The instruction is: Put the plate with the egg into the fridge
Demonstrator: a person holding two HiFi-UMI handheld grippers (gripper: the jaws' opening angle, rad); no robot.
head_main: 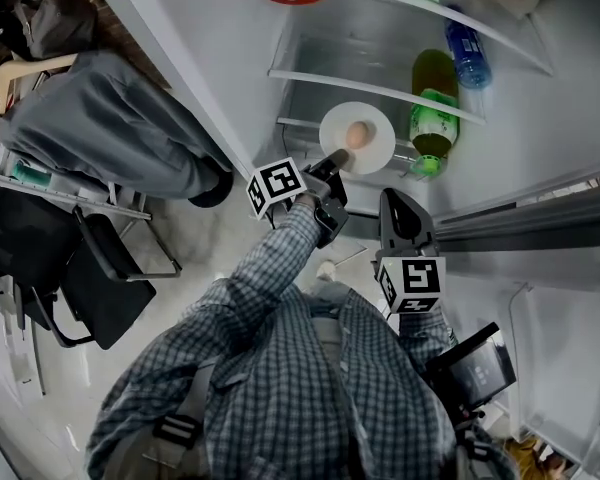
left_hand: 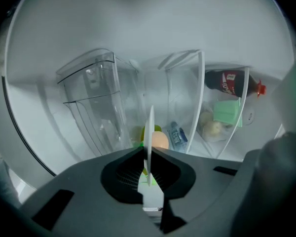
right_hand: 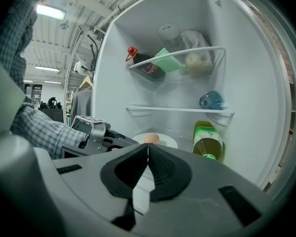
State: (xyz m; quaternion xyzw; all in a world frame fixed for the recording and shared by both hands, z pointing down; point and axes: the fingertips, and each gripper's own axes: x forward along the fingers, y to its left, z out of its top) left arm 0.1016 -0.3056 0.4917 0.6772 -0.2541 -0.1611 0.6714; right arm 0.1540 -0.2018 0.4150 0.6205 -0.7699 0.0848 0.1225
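The head view looks steeply down from above the person's shoulders onto the left gripper (head_main: 333, 160), the right gripper (head_main: 392, 198) and the open fridge (head_main: 540, 138). The left gripper view sits close inside the fridge, rolled sideways, so the shelves (left_hand: 201, 98) run vertically. The right gripper view stands further back, upright, facing the same shelves. All three views share the plate (head_main: 376, 154), egg (head_main: 357, 134) and bottle (head_main: 435, 108).

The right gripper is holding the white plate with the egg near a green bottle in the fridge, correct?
No: the left gripper holds the plate, jaws clamped on its rim, as the left gripper view shows. The egg and green bottle are as you say; the right gripper is shut, empty.
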